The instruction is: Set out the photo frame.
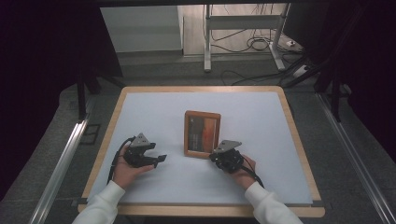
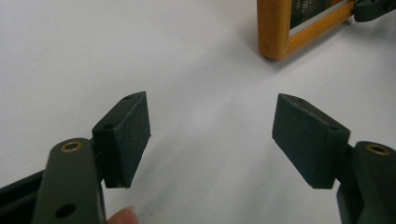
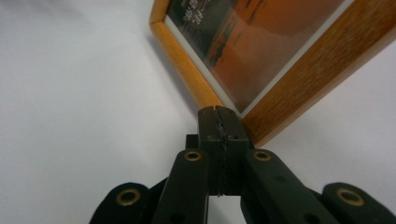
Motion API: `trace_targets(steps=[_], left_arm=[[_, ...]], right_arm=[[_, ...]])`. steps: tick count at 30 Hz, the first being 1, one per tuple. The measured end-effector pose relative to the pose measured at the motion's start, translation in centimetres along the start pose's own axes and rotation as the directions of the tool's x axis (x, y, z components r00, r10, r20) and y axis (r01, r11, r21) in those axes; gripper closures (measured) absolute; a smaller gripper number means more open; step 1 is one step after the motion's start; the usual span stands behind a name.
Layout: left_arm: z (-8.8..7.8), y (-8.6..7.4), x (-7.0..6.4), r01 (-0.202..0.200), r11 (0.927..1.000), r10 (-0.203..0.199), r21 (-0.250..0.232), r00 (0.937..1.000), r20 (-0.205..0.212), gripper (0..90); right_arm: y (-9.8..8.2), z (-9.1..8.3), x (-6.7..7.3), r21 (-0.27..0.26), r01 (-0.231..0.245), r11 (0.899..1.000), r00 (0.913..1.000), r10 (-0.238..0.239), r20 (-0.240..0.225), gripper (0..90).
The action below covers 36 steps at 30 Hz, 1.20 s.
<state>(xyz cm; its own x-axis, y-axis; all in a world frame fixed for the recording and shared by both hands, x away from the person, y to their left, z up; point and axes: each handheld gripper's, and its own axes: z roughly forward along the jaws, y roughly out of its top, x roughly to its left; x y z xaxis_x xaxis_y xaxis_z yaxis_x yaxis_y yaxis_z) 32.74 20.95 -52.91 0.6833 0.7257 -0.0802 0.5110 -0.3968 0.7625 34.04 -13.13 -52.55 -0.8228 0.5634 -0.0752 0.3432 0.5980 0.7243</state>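
High view: wooden picture frame (image 1: 202,134) with an orange print lies mid-mat (image 1: 154,107). Right gripper (image 3: 219,112), jaws shut, tips at its near right corner. Left gripper (image 2: 210,135) gapes empty, left of frame.

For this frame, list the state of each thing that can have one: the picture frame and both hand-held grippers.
Picture frame: lying flat on the white table, picture side up, not lifted.
Left hand-held gripper: jaws wide open, nothing between them, apart from the frame.
Right hand-held gripper: jaws shut together, nothing between them, tips at the frame's near corner; whether they touch it is not clear.
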Motion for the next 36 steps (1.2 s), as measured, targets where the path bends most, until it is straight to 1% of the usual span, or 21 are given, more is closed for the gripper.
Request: trace_targets(steps=[3,6,18,27,29,32,36], left_arm=[[0.0,0.0,0.0,0.001,1.0000,-0.001,0.000,1.0000,-0.001,27.3],[0.0,0.0,0.0,0.000,1.0000,0.000,0.001,1.0000,0.000,27.3],[-0.1,0.0,0.0,0.001,1.0000,-0.001,-0.002,1.0000,0.000,27.3],[-0.2,0.0,-0.2,0.000,1.0000,0.000,-0.001,1.0000,0.000,27.2],[-0.3,0.0,-0.2,0.002,1.0000,-0.002,-0.005,1.0000,-0.002,27.1],[-0.3,-0.1,-0.2,0.002,1.0000,-0.002,-0.007,1.0000,-0.005,27.1],[-0.2,-0.3,-0.2,-0.001,1.0000,0.001,0.001,1.0000,-0.008,27.1]], right_arm=[[-0.1,-0.1,-0.2,-0.001,-0.005,1.000,0.9999,0.005,0.009,90.0],[-0.2,-0.1,-0.4,-0.003,-0.013,1.000,0.9999,0.013,0.007,90.0],[-0.2,-0.1,-0.5,0.000,-0.013,1.000,0.9999,0.013,0.008,90.0],[-0.3,0.0,-0.7,-0.007,-0.037,0.999,0.9993,0.037,-0.004,90.0],[-0.2,-0.1,-0.6,-0.016,-0.032,0.999,0.9995,0.032,-0.005,90.0],[0.1,-0.7,-0.5,-0.036,-0.018,0.999,0.9998,0.018,-0.009,90.0],[0.2,-1.3,-0.6,-0.056,-0.027,0.998,0.9996,0.027,-0.010,90.0]])
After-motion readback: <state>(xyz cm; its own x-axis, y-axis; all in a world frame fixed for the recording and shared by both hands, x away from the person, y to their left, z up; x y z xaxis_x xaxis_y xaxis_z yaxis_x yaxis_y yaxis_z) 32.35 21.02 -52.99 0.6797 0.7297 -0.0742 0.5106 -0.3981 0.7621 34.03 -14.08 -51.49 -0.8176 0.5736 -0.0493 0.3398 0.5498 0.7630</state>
